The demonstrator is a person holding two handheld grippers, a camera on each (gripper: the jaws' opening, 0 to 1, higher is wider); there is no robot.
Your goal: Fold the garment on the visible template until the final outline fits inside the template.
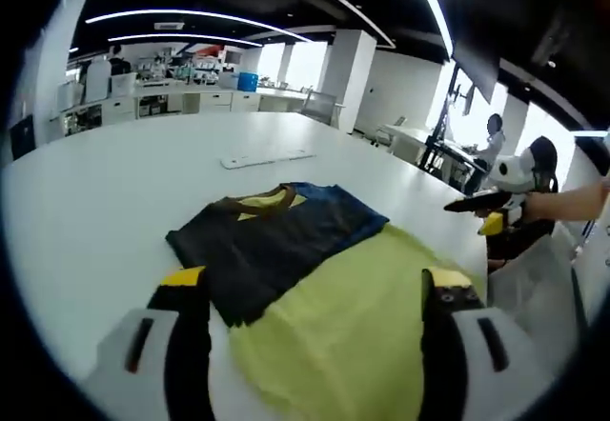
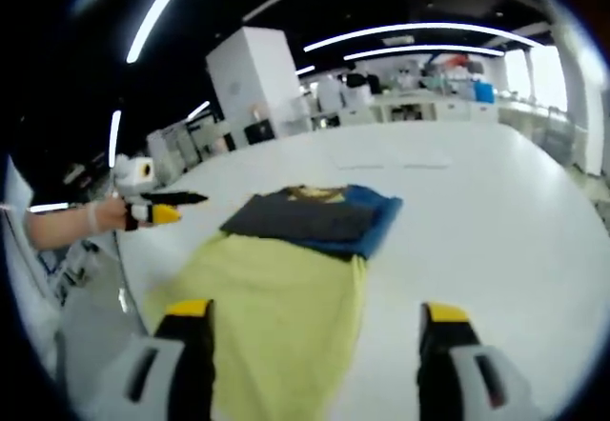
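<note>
Since it's thin cloth, expect floppy and light:
T-shirt (image 1: pixel 276 240): folded, overlapping yellow template (image 1: pixel 353 335), near the tabletop (image 1: pixel 105 183) edge.
Grab: blue folded edge.
Left gripper (image 1: pixel 315 316), right gripper (image 2: pixel 315 345): jaws spread, empty.

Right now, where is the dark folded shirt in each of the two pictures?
Left gripper view: the dark folded shirt lies left of centre, on the far end of the yellow-green mat.
Right gripper view: the shirt lies at centre, beyond the mat.
Shared landmark: the shirt's yellow collar.
</note>
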